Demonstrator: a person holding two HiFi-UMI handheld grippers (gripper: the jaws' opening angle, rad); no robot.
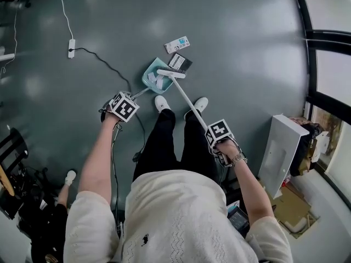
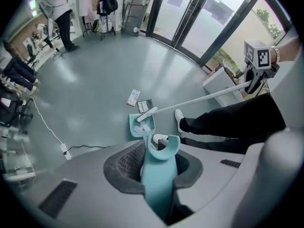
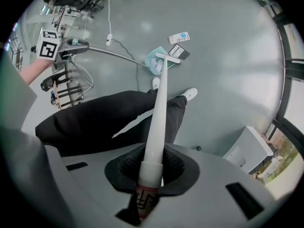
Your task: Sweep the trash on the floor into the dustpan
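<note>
Dustpan (image 1: 155,76) in teal sits on the grey floor (image 1: 236,48) just ahead of the person's white shoes (image 1: 161,103); we see pale paper scraps (image 1: 156,82) lying inside it; the left gripper (image 2: 159,161) has its fingers clamped on the long teal dustpan handle (image 2: 160,186), which runs from the gripper down to the pan; the right gripper (image 3: 151,167) has its fingers closed round the white broom handle (image 3: 159,103), near its upper end; we follow that handle slanting down past the black trouser legs (image 1: 164,141) to the broom head (image 1: 171,74), which lies across the pan's open mouth; a dark packet (image 1: 179,63) lies on the floor just beyond the broom head, and we cannot tell whether they touch; a white packet (image 1: 176,44) lies farther out, near the dark one; a black cable (image 1: 107,64) runs across the floor from a white power strip (image 1: 71,48) at the left.
</note>
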